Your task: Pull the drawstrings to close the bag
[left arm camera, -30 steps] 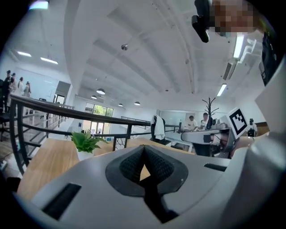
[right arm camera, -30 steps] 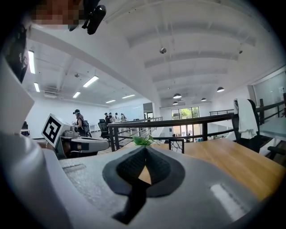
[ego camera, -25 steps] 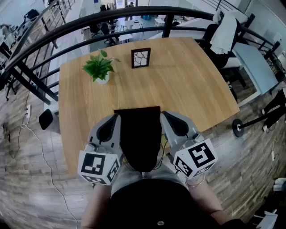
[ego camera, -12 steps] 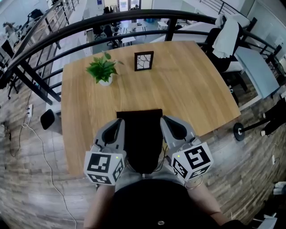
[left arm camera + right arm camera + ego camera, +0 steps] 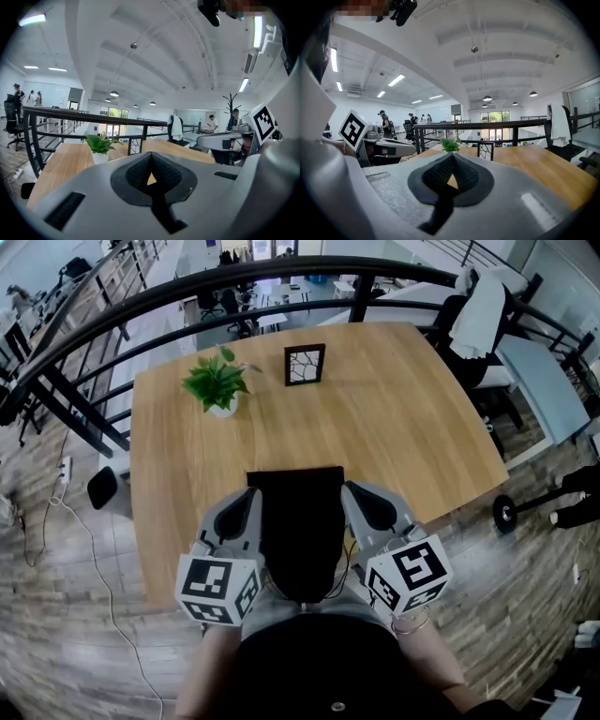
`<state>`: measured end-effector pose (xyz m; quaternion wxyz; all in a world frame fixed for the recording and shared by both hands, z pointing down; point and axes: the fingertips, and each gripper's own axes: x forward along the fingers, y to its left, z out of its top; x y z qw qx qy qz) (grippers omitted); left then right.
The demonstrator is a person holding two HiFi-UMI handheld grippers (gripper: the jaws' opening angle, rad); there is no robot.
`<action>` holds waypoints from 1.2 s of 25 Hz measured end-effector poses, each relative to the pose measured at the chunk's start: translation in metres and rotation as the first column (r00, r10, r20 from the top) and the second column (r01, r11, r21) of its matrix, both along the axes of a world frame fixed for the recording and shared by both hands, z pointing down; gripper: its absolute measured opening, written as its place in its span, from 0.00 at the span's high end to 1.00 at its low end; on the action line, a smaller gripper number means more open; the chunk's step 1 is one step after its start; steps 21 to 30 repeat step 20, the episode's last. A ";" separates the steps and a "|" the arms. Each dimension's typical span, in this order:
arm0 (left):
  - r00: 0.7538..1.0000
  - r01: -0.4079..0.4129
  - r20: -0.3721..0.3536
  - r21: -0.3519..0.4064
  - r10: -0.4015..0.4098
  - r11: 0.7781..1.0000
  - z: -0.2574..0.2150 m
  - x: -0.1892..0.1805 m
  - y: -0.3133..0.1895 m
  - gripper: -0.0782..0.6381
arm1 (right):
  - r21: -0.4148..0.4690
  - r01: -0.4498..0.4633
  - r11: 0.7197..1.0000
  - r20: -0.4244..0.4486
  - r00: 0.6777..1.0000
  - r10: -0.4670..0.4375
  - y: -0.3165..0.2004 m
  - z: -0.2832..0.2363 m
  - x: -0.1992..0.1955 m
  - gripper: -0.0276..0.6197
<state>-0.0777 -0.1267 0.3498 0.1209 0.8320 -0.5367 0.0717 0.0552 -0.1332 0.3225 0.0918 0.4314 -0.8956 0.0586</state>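
Since the earlier frames almost nothing is shifting: both grippers are staying where they were, at the near edge of the tabletop [image 5: 412, 418], one on each side of the bag [image 5: 295, 517]. Only the camera is drifting a little, so the whole scene is sitting slightly further right in the head view.

The bag is black and is lying flat on the near middle of the tabletop. Its straight far edge is facing the far side. Its near end is narrowing and running over the near tabletop edge toward the person's dark clothing, where its outline is getting lost. A thin dark cord [image 5: 346, 563] is showing just right of the bag's near end; which gripper it is leading to cannot be told.

Left gripper [image 5: 247, 493]: sitting just left of the bag and pointing toward the far side. In the left gripper view its jaws are pressing together, with no cord or cloth visible between them, only a small gap showing wood.

Right gripper [image 5: 352, 487]: sitting just right of the bag and pointing the same way. In the right gripper view its jaws are likewise pressing together, with nothing visible between them.

On the far side of the tabletop, a potted plant [image 5: 217, 385] is standing at the left. A small picture frame [image 5: 305, 364] is standing upright to its right, well apart from the bag. A dark railing [image 5: 281, 285] is curving behind the tabletop.
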 end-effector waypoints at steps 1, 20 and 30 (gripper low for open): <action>1.000 0.001 -0.001 -0.002 -0.001 1.000 0.000 -0.001 -0.001 0.87 | -0.005 0.004 1.000 0.001 1.000 -0.004 0.000 0.001 0.000 0.96; 1.000 0.005 -0.013 -0.040 -0.006 0.999 0.014 -0.005 0.001 0.87 | -0.053 0.000 0.999 -0.009 1.000 0.000 -0.007 0.015 0.011 0.96; 1.000 0.005 -0.013 -0.040 -0.006 0.999 0.014 -0.005 0.001 0.87 | -0.053 0.000 0.999 -0.009 1.000 0.000 -0.007 0.015 0.011 0.96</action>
